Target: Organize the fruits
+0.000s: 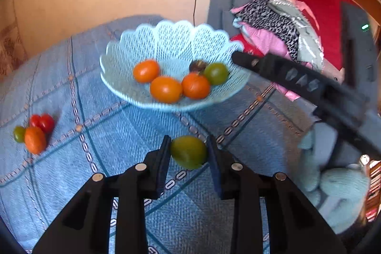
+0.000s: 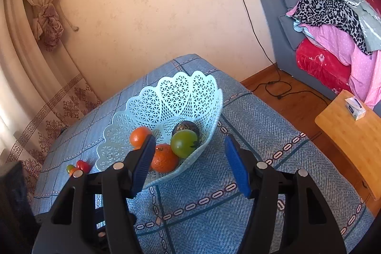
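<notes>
Between my left tongs (image 1: 188, 149) sits a green tomato (image 1: 188, 152), pads narrowed onto both its sides, carried above the blue cloth (image 1: 71, 92). Ahead of those tongs, near but not yet under them, is the basket (image 1: 133, 97), already holding three orange fruits, a green one (image 1: 216, 73) and a dark one (image 1: 197, 66). Right tongs (image 2: 190, 162) are spread wide and hold nothing, with the basket rim just beyond their tips. Far to the left of the left tongs, a small heap of red, orange and green fruit (image 1: 35, 132) waits on the cloth.

My read: this step is the drop-off. I'd carry the tomato forward over the near rim, aim for the bare patch left of the orange ones, lower until nearly touching, then open slowly. Squeeze looks light; more would bruise. Right tongs should stay clear, since the basket looks light and could tip.
</notes>
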Available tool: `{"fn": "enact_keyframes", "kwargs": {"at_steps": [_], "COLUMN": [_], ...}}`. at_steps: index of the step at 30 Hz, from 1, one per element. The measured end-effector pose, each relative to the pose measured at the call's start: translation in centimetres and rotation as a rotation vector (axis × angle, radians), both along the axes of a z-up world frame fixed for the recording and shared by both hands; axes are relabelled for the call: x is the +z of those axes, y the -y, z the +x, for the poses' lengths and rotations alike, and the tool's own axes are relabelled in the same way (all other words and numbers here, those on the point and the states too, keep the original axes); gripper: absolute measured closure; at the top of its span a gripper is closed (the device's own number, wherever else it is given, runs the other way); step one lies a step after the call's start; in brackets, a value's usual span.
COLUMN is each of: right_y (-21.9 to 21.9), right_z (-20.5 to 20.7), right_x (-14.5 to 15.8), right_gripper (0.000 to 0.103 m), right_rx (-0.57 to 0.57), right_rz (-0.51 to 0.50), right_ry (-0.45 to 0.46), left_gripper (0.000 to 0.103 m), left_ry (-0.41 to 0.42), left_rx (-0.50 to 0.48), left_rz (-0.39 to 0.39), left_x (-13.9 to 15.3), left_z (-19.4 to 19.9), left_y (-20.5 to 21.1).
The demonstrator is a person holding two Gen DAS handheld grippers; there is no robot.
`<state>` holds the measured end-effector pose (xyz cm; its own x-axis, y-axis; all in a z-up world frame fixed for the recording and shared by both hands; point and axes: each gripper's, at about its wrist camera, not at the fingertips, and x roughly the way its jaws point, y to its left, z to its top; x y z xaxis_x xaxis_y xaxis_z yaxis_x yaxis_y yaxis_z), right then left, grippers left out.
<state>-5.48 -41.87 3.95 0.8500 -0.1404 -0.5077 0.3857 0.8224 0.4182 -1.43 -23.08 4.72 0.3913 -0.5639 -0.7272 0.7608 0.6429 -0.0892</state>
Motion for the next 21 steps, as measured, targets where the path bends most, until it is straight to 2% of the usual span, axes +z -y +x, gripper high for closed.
{"fn": "enact_keyframes", "kwargs": {"at_steps": [5,11,12,14,16,21], "right_y": [0.1,-0.1,-0.1,0.0,0.1,0.1], "right_z": [0.0,0.1,0.1,0.1,0.1,0.1], "right_x": [-0.1,-0.1,-0.1,-0.1,-0.2,-0.3], "right_gripper": [0.041,0.041,0.041,0.041,0.041,0.041], "right_rx": [-0.005,0.001,0.001,-0.002,-0.004,-0.004], "right_rz": [0.004,-0.004,-0.003,-0.004,-0.001,0.0], "right_ry": [-0.001,-0.004,-0.004,-0.004,-0.002,-0.006], "left_gripper": [0.072,0.07,0.067,0.035,0.031,0.026], "left_ry": [0.051,0.076,0.077,0.093,0.117,0.115], "left_rx": [0.034,0.092,0.094,0.12,0.142,0.169], "left_rz": [-0.051,-0.07,-0.073,-0.089,-0.115,-0.107], "left_x": [2.3,2.9,2.9,3.2,3.6,3.6], "left_z": [1.3,4.3,4.6,5.2,5.5,6.0], "left_y": [-0.1,0.7,0.8,0.6,0.2,-0.5]}}
